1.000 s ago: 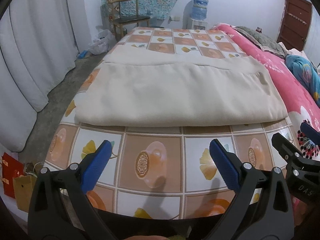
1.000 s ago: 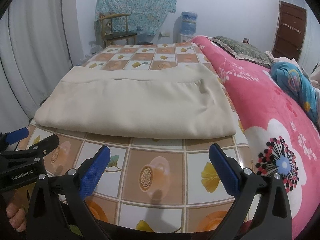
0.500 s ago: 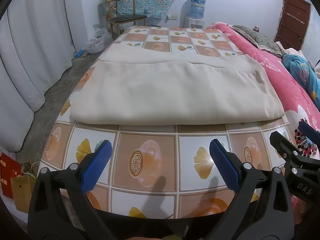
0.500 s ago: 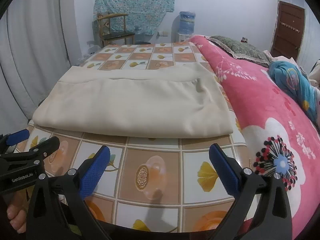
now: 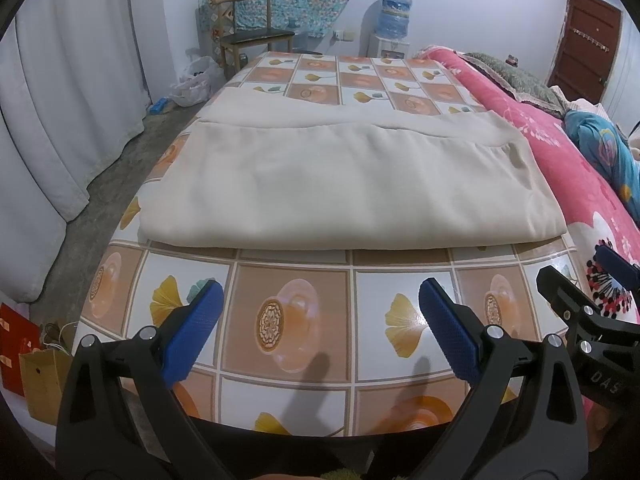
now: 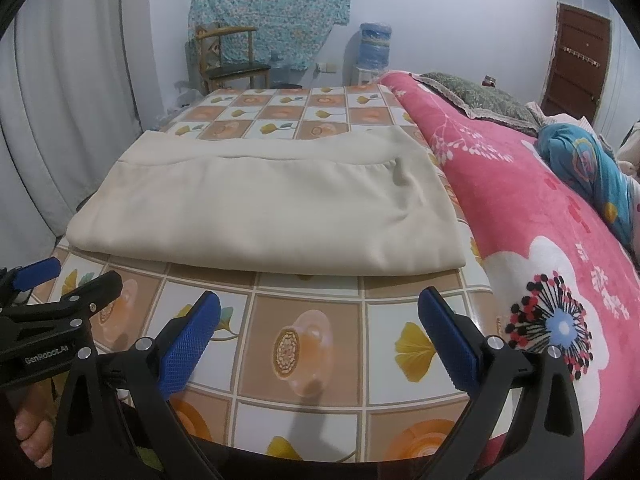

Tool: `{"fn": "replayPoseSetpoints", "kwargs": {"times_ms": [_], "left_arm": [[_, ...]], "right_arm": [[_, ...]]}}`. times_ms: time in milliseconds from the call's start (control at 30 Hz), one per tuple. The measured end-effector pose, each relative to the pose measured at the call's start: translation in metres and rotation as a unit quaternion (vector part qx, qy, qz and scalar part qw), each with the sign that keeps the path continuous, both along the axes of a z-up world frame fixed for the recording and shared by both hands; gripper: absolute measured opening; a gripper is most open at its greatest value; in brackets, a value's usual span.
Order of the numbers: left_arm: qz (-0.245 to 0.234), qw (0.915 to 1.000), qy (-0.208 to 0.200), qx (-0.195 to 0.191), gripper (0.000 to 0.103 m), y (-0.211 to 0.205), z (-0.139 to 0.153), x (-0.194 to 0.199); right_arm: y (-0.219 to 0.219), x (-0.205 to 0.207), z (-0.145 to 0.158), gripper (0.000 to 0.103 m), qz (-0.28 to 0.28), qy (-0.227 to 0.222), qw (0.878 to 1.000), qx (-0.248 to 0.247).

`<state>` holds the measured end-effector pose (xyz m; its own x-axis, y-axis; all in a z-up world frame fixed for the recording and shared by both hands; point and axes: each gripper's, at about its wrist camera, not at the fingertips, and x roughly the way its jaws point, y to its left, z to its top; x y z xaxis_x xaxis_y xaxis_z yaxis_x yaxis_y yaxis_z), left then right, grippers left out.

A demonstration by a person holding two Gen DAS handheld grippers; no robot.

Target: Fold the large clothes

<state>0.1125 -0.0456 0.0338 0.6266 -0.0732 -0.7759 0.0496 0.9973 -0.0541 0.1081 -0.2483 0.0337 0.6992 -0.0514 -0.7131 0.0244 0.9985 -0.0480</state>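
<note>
A large beige cloth (image 5: 344, 188) lies folded flat on the tiled-pattern table cover (image 5: 292, 312); it also shows in the right wrist view (image 6: 272, 208). My left gripper (image 5: 320, 328) is open and empty, held over the near table edge, short of the cloth's folded front edge. My right gripper (image 6: 320, 332) is open and empty too, to the right of the left one and at the same distance from the cloth. Each gripper shows at the side of the other's view.
A pink floral blanket (image 6: 540, 216) covers the bed on the right, with a blue bundle (image 6: 584, 168) on it. A wooden chair (image 5: 248, 32) and a water dispenser (image 5: 394, 20) stand at the far wall. Curtains (image 5: 60, 100) hang on the left; paper bags (image 5: 28, 364) sit on the floor.
Both grippers have drifted slightly, so the cloth sits a little higher and farther in both views. Both stay open and empty. The cloth has not moved.
</note>
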Motion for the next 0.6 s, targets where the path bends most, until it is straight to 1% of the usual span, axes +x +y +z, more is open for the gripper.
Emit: {"fn": "replayPoseSetpoints", "kwargs": {"times_ms": [600], "left_arm": [[-0.001, 1.0, 0.0, -0.001, 0.095, -0.0009, 0.0007, -0.0007]], "right_arm": [[0.0023, -0.0024, -0.0004, 0.096, 0.005, 0.003, 1.0, 0.001]]}}
